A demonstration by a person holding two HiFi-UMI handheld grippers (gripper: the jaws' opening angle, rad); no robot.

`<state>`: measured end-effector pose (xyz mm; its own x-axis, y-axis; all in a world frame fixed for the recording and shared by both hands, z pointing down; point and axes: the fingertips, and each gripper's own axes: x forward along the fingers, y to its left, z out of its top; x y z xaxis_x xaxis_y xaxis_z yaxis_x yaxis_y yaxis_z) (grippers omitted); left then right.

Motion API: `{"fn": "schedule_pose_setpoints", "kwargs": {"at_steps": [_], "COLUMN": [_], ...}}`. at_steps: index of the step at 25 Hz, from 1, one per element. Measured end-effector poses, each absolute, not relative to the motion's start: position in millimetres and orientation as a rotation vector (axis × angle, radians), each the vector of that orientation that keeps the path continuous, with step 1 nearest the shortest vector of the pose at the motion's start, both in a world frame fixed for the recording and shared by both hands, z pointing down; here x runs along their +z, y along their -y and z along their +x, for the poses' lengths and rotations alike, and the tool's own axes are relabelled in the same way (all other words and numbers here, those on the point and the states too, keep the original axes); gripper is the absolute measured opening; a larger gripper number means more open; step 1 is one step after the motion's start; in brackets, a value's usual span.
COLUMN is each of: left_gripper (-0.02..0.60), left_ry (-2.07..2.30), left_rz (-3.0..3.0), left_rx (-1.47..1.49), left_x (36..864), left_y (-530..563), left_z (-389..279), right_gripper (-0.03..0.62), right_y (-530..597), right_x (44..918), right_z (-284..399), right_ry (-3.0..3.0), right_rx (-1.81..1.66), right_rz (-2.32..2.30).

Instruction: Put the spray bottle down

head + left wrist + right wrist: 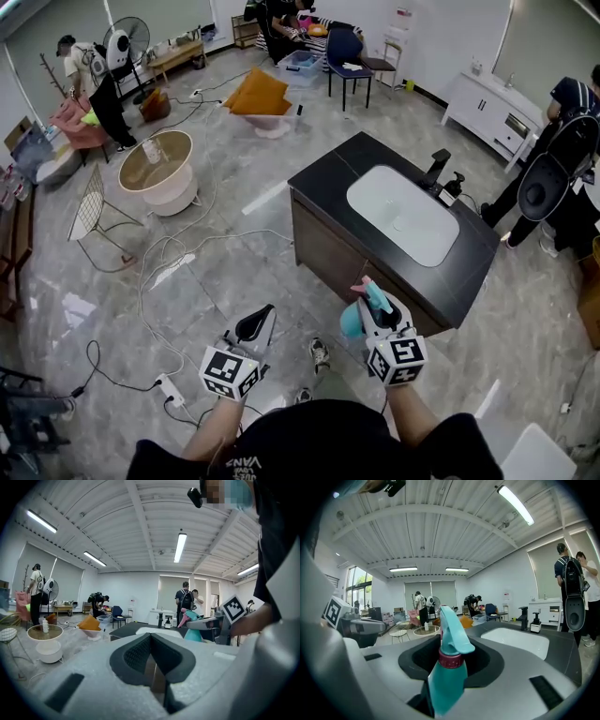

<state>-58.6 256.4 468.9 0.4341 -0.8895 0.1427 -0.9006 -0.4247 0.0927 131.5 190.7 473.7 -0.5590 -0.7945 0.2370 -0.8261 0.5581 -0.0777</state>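
While I'm holding the spray bottle (447, 677) up in the air, my right gripper (375, 309) is clamping its teal body below the dark red collar, with the trigger head sticking up above the jaws. My left gripper (251, 330) is riding alongside at lower centre of the head view, jaws pressed together and carrying nothing.

In the head view the bottle is sitting lower centre-right, over the tiled floor and short of the near edge of the black counter (328, 178). That's the first risk I'm seeing. If I'm letting go now, it's dropping straight onto the tiles, so I'm judging the task as barely begun.

Next worry is that the pads are gripping a smooth, rounded plastic body. With the head up high, I'm thinking the bottle could swivel or slide in the jaws if I'm swinging it carelessly.

Then there's the landing spot. The white sink basin (403, 216) is filling much of the countertop, and its curved bowl is giving no flat footing, so a bottle set there is likely tipping over. Only flat dark strips are framing it. Toward the right edge of the counter, the faucet (435, 172) and a small pump bottle (454, 186) are standing close together, and a wide reach could be knocking them.

Cables (169, 272) and a power strip (169, 387) are trailing across the floor at lower left, so I'm minding my feet too.
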Motion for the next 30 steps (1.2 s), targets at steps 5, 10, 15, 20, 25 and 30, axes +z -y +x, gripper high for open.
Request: {"fn": "schedule_pose_setpoints", "kwargs": {"at_steps": [5,10,15,20,25,30], "left_gripper": [0.011,0.011,0.011,0.011,0.011,0.011], "left_ry": [1.630,1.672,1.684,1.699,1.696,1.674], "left_rz": [2.491,2.472,2.471,2.468,2.466,2.462], "left_rx": [0.107,0.101,0.102,0.103,0.110,0.119], "left_x": [468.3,464.5,464.2,463.6,464.9,470.3], "left_y": [-211.4,-160.6,-115.3,-73.0,-45.4,-22.5], "left_z": [-69.1,-75.0,-73.6,-71.9,-67.6,-68.9], "right_gripper": [0.146,0.146,0.146,0.146,0.146,0.146], "right_y": [-140.8,-85.8,-36.6,6.4,37.4,61.1], "right_x": [474.4,473.8,473.5,472.0,470.1,476.1], "right_z": [120.7,113.7,108.9,107.8,109.7,108.1], "right_ry": [2.630,2.650,2.664,2.680,2.688,2.671], "right_rx": [0.273,0.271,0.259,0.252,0.243,0.257], "right_rz": [1.329,1.300,1.276,1.259,1.255,1.268]}}
